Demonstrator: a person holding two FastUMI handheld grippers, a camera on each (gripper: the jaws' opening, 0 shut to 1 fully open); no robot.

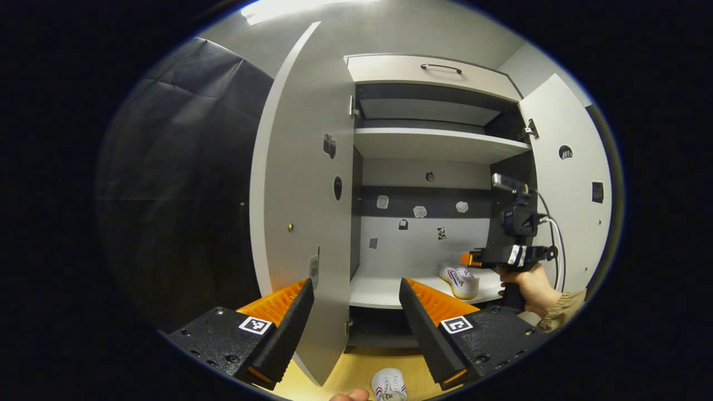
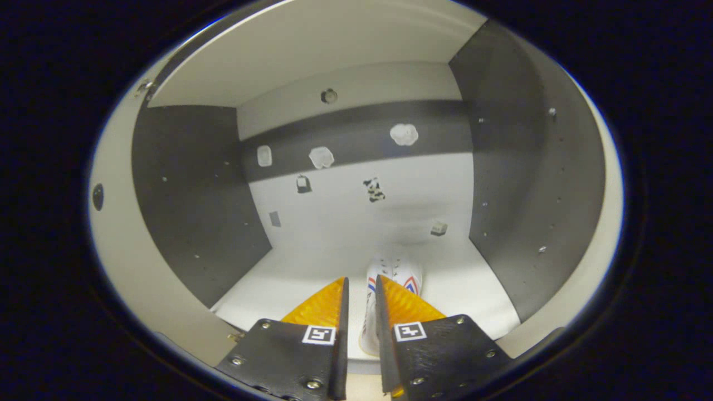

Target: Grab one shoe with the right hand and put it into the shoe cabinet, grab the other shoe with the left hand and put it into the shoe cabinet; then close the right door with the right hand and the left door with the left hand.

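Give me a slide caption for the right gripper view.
Right gripper shut on white shoe on cabinet shelf.

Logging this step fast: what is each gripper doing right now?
Left gripper: open, holding nothing.
Right gripper: shut on the shoe on the cabinet shelf.

Both grippers carry black screw-studded finger mounts, each bearing a square black-and-white marker. The right gripper (image 1: 467,258) trails cables, and its hand (image 1: 532,289) wears an olive ribbed cuff (image 1: 562,309).
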